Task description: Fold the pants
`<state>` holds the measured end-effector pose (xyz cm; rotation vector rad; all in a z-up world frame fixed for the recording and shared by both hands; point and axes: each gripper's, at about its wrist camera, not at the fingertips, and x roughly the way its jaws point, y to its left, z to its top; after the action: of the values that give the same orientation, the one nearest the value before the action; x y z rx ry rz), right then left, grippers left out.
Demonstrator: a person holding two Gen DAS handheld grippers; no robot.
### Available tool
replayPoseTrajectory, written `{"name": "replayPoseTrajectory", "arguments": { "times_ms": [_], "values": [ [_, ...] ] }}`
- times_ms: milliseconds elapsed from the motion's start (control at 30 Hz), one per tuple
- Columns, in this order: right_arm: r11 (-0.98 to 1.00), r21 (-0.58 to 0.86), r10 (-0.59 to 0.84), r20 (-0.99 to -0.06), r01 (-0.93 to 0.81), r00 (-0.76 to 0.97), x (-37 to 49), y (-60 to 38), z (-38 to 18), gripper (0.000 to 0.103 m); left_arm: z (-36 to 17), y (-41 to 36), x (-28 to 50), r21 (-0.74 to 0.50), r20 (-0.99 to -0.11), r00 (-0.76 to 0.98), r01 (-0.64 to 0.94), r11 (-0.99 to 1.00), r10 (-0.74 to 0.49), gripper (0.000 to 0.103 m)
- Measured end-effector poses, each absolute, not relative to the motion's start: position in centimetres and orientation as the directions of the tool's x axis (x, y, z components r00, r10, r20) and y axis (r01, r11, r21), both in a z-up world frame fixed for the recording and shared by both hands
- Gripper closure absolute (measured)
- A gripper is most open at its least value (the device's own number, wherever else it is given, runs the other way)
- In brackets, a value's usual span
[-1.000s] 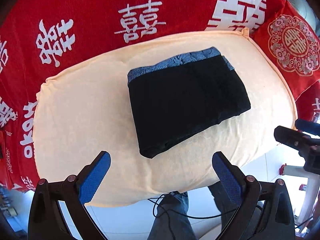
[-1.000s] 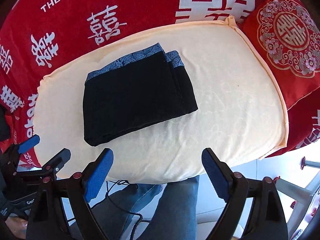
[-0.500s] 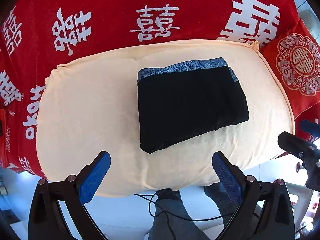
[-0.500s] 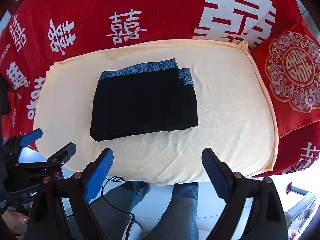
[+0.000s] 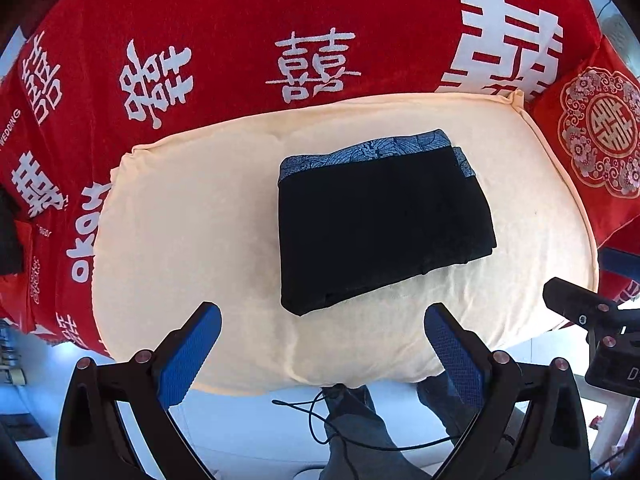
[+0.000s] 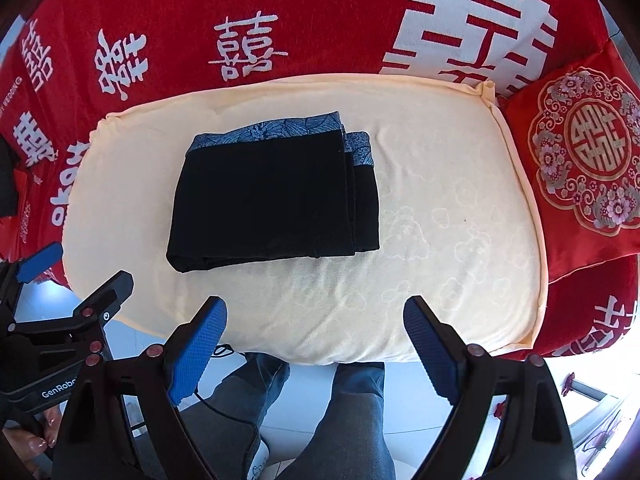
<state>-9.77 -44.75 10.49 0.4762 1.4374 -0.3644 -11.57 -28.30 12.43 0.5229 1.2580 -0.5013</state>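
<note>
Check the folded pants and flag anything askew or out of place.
Only a small flaw: the folded pants lie flat on the cream cushion, but an under layer sticks out past the top layer's right edge. Nothing else stands out.

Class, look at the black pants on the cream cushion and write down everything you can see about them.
The pants are black, of soft cloth, with a blue-grey patterned waistband along the far edge. They are folded into a flat, roughly rectangular stack; layered edges show at the right side and a rounded fold at the near edge. They lie flat on the cream cushion, left of its middle in the right wrist view. Nothing else touches them.
</note>
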Motion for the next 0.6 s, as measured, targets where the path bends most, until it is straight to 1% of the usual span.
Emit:
{"name": "replayPoseTrajectory", "arguments": {
  "times_ms": [367, 600],
  "values": [
    [0.874, 0.083, 0.038, -0.994, 0.479, 0.102, -9.53, -44.06, 10.34, 0.011, 12.11, -28.08, -11.37, 0.043, -0.978, 0.188, 0.601, 0.798, -0.089, 0.001],
    [0.878, 0.08, 0.037, -0.994, 0.471, 0.1, -9.45, -43.93, 10.21, 0.011, 11.57, -27.86, -11.49, 0.054, -0.98, 0.185, 0.599, 0.799, -0.072, 0.001]
  ]
}}
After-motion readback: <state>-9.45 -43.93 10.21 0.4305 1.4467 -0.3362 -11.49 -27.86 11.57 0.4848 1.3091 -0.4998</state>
